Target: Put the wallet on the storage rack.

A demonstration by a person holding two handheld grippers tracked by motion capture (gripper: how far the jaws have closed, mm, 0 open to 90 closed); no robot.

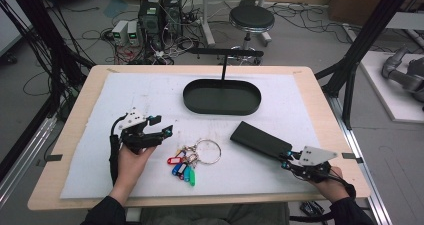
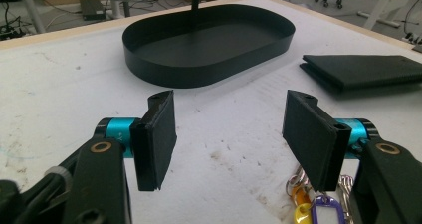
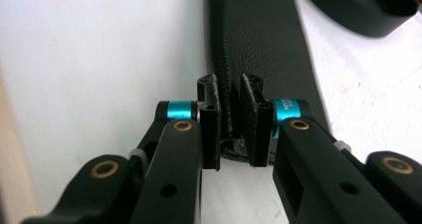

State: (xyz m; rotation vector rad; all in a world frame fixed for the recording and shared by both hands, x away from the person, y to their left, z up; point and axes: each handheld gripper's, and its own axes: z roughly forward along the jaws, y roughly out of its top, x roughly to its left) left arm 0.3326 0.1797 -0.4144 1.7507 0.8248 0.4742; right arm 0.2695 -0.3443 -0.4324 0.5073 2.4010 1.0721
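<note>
The right gripper point(image 3: 230, 129) is clenching the near end of the black wallet point(image 1: 260, 139), which is lying right of centre in the high view, below the oval black tray point(image 1: 222, 97). Judging by how little of the edge is sitting between the jaws, the wallet could be slipping out or dragging across the white counter point(image 1: 125, 92) once lifted. The left gripper point(image 2: 230, 139) is hovering released, jaws standing wide apart and empty, just beside the key bunch point(image 1: 192, 158).

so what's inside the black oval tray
Nothing: the black oval tray shows a bare floor. Its near wall hides a strip of the floor behind it.
</note>
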